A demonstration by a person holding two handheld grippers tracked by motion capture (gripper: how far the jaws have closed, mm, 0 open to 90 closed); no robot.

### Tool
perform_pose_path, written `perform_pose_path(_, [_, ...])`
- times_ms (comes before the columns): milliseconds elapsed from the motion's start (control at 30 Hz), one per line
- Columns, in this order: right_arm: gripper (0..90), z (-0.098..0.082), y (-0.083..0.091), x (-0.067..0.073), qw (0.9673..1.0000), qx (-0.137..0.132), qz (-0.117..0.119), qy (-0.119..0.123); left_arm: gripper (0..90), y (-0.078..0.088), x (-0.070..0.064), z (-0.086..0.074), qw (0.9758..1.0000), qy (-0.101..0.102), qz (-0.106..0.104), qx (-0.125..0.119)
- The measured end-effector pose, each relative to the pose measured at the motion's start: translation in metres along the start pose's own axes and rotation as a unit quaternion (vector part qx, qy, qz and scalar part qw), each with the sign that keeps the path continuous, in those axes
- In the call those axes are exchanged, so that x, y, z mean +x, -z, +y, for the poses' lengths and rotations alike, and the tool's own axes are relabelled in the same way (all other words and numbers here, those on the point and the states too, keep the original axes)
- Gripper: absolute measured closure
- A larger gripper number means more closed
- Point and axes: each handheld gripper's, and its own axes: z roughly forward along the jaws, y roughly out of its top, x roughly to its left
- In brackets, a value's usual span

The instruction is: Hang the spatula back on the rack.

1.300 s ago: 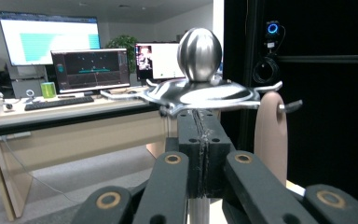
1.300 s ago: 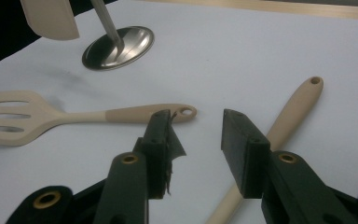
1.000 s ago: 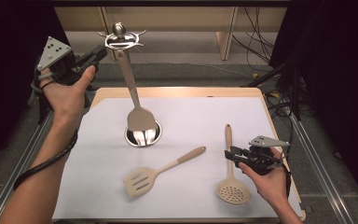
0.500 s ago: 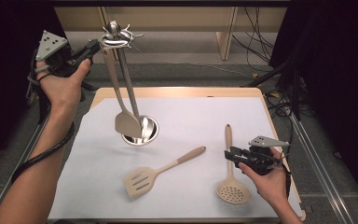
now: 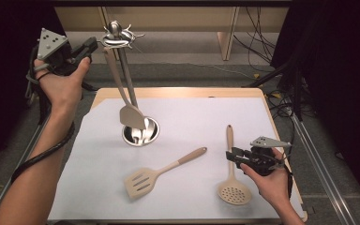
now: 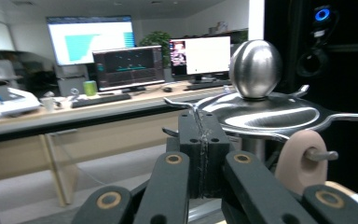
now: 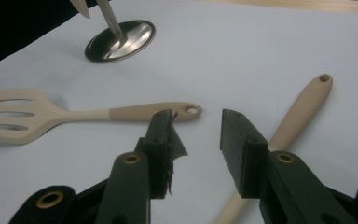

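A steel utensil stand (image 5: 140, 133) rises from its round base to a hooked top (image 5: 117, 35) with a ball knob (image 6: 255, 67). A beige spatula (image 5: 131, 116) hangs from one hook, and its handle end (image 6: 303, 158) sits on that hook. My left gripper (image 5: 88, 48) is shut and empty, just left of the stand's top, with its jaws (image 6: 200, 140) pressed together. A slotted turner (image 5: 164, 172) and a round skimmer (image 5: 232, 176) lie on the white sheet. My right gripper (image 5: 232, 157) rests open beside the skimmer's handle (image 7: 303, 105), with nothing between its jaws (image 7: 198, 126).
The white sheet (image 5: 206, 112) covers a wooden tabletop whose edge (image 5: 281, 136) shows at the right. Metal rails run along both sides. Cables lie on the floor beyond the table. The stand's base (image 7: 120, 41) lies far ahead of the right gripper.
The hanging spatula has swung left, away from the pole, so its blade is now off the base. My left gripper drew back slightly left from the stand's top. The right hand kept still.
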Motion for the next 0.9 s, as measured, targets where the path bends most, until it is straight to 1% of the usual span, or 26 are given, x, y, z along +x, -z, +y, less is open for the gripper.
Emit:
perform_pose_path(33, [64.8,0.0,0.0,0.0,1.0,0.006,0.001,-0.003,88.7,-0.001,0.001,0.0,1.0,0.001,-0.001,0.001])
perform_pose_path(100, [64.8,0.0,0.0,0.0,1.0,0.007,0.004,-0.004,88.8,-0.001,0.002,0.0,1.0,0.0,0.001,0.004])
perform_pose_path(133, [64.8,0.0,-0.001,-0.003,0.9999,0.004,0.002,0.011,88.8,-0.002,0.002,0.0,1.0,0.0,0.001,0.004])
perform_pose_path(233, [64.8,0.0,-0.001,-0.004,0.9999,0.004,0.0,0.015,88.8,-0.005,0.004,0.0,1.0,0.001,0.003,0.009])
perform_pose_path(267, [64.8,0.0,0.0,-0.001,1.0,0.009,0.001,-0.003,88.7,-0.006,0.005,0.0,0.9999,0.002,0.003,0.013])
perform_pose_path(300, [64.8,0.0,-0.001,0.0,0.9999,0.011,0.006,-0.007,88.8,-0.007,0.006,0.0,0.9999,0.001,0.004,0.016])
perform_pose_path(333, [64.8,0.0,0.001,0.0,0.9998,0.02,0.0,-0.007,88.8,-0.009,0.007,0.0,0.9999,0.003,0.002,0.017])
perform_pose_path(433, [64.8,0.0,0.0,0.0,0.9998,0.018,-0.001,-0.005,88.8,-0.014,0.011,0.0,0.9998,0.003,0.0,0.022])
perform_pose_path(467, [64.8,0.0,0.0,0.0,0.9998,0.018,0.001,-0.006,88.8,-0.015,0.012,0.001,0.9997,0.003,-0.001,0.023])
perform_pose_path(500, [64.8,-0.001,-0.002,0.001,0.9998,0.013,0.007,-0.011,88.7,-0.016,0.012,0.002,0.9997,0.002,-0.001,0.026])
perform_pose_path(567, [64.8,0.0,-0.001,0.0,0.9999,0.012,0.002,-0.005,88.8,-0.019,0.014,0.002,0.9996,0.001,-0.001,0.029])
perform_pose_path(600, [64.8,0.0,-0.001,0.0,0.9999,0.015,0.003,-0.007,88.7,-0.02,0.015,0.002,0.9995,0.003,-0.003,0.031])
perform_pose_path(700, [64.7,0.0,-0.001,0.0,0.9999,0.014,0.005,-0.007,88.7,-0.022,0.016,0.003,0.9994,-0.007,-0.006,0.034])
perform_pose_path(767, [64.7,-0.001,-0.002,-0.001,0.9999,0.013,0.005,-0.005,88.7,-0.023,0.017,0.004,0.9994,-0.007,-0.006,0.035])
perform_pose_path(800, [64.6,-0.001,-0.003,-0.001,0.9999,0.009,0.006,-0.003,88.7,-0.023,0.017,0.004,0.9994,-0.008,-0.006,0.034])
perform_pose_path(833, [64.6,-0.001,-0.003,-0.001,0.9999,0.009,0.006,-0.003,88.7,-0.023,0.017,0.004,0.9994,-0.008,-0.006,0.035])
perform_pose_path(900, [64.5,-0.001,-0.002,0.0,0.9998,0.016,0.01,-0.01,88.4,-0.022,0.017,0.004,0.9994,-0.009,-0.005,0.034])
